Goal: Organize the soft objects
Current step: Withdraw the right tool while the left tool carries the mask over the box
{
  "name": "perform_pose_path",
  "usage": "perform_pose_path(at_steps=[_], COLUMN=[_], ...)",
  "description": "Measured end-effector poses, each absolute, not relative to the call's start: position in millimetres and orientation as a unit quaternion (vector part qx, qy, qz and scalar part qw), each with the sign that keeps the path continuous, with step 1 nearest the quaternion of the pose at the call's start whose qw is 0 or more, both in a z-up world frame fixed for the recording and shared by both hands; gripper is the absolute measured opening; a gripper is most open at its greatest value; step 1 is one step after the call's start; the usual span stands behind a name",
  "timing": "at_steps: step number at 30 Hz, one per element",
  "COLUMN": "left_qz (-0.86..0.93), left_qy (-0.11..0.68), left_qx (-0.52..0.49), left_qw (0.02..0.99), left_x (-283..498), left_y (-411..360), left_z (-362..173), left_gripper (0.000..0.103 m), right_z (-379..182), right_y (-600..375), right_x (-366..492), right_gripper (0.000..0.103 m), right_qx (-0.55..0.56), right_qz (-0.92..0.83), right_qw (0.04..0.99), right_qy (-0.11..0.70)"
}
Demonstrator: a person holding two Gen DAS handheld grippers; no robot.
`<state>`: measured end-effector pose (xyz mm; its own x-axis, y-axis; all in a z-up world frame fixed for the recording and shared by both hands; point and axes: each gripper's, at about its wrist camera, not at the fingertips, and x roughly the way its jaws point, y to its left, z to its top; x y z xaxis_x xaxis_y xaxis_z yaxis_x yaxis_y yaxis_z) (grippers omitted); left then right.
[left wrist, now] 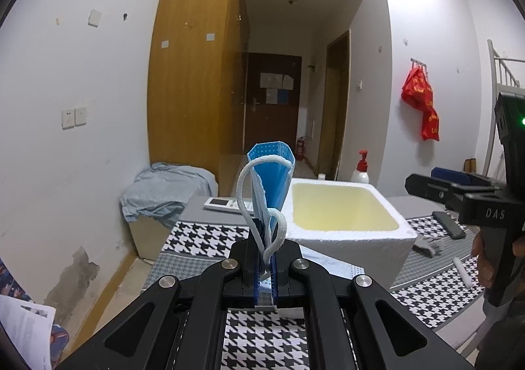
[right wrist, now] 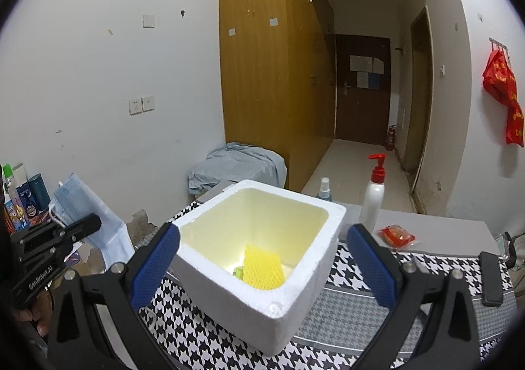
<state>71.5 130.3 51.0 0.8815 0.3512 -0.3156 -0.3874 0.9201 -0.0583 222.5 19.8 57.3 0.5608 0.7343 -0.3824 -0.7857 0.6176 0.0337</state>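
Observation:
My left gripper [left wrist: 265, 232] is shut on a blue face mask [left wrist: 272, 176] with white ear loops, held upright above the houndstooth table, left of the white foam box [left wrist: 354, 238]. In the right wrist view the mask [right wrist: 82, 206] hangs from the left gripper [right wrist: 59, 225] at the left edge. My right gripper [right wrist: 262, 258] is open and empty, its blue-padded fingers [right wrist: 156, 258] on either side of the foam box [right wrist: 282, 291], just above it. A yellow foam net [right wrist: 262, 268] lies in the box bottom.
On the table: a white pump bottle [right wrist: 372, 199], a small spray bottle [right wrist: 324, 189], a red packet [right wrist: 395, 236], a black phone [right wrist: 490, 278], a remote [left wrist: 226, 204], a grey glove [left wrist: 428, 243], another mask [left wrist: 331, 266]. A cloth-covered box [left wrist: 164, 196] stands by the wardrobe.

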Motion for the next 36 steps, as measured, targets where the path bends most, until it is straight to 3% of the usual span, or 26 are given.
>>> perform_pose_path(at_steps=[36], left_qz=[0.096], left_qy=[0.15], left_qx=[-0.043], left_qw=[0.983], left_x=[141], left_y=[122], left_z=[80], left_gripper=[0.005], right_z=[38], right_y=[-40], right_x=[219], right_gripper=[0.103], right_qx=[-0.06], right_qz=[0.364], right_qw=[0.909], right_qy=[0.196])
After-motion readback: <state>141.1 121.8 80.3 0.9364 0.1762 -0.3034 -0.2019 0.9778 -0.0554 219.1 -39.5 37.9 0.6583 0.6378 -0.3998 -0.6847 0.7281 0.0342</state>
